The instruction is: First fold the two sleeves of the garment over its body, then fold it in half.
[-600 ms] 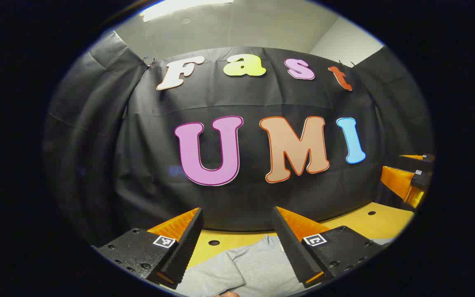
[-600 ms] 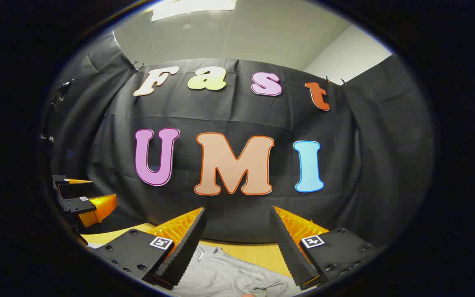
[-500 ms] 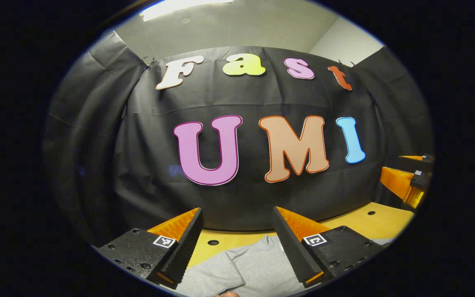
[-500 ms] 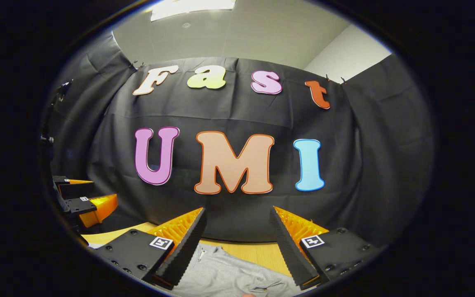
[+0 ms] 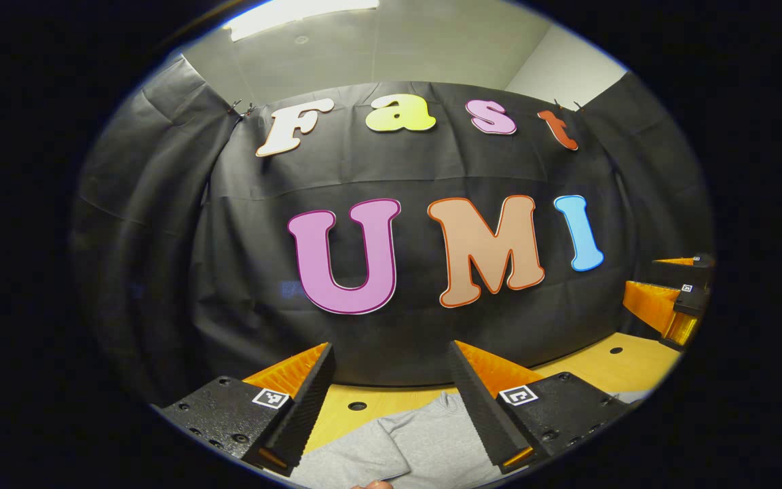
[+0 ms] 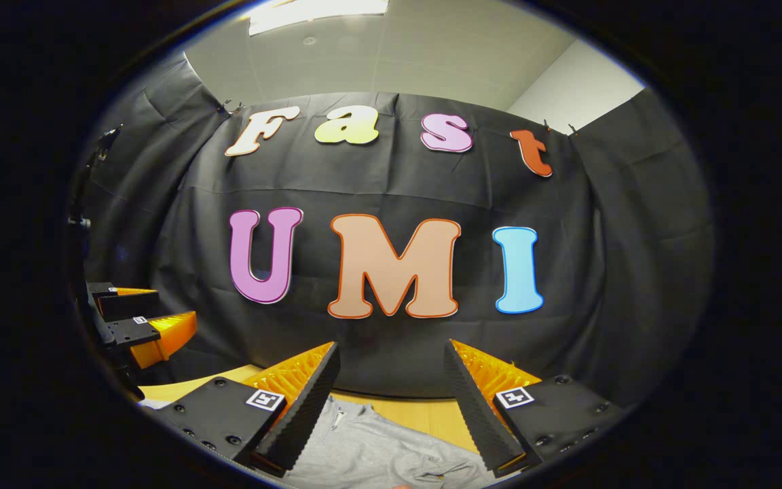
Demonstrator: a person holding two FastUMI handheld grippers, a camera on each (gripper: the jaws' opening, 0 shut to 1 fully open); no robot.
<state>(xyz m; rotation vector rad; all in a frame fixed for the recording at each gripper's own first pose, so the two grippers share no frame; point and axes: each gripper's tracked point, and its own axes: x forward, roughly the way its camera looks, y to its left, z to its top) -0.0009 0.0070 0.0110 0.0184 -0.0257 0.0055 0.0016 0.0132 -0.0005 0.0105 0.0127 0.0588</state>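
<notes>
A grey garment [image 5: 425, 445] lies flat on the wooden table [image 5: 608, 370], low in the left gripper view, one fold edge crossing it. In the right gripper view the same grey garment [image 6: 377, 451] shows a zip near its top and wrinkles lower down. My left gripper [image 5: 391, 356] is held above the cloth, open, nothing between its fingers. My right gripper [image 6: 391, 353] is likewise open and raised over the garment. The right gripper [image 5: 669, 302] appears at the far right of the left gripper view, and the left gripper [image 6: 140, 326] at the far left of the right gripper view.
The wooden table has small round holes [image 5: 357, 405] near its far edge. The black booth wall [image 5: 391, 339] rises right behind the table. A fingertip [image 5: 370, 485] shows at the bottom edge of the left gripper view.
Both views have tipped slightly, so the wall sits a little differently in frame. The grippers stay open above the garment, which has not moved.
</notes>
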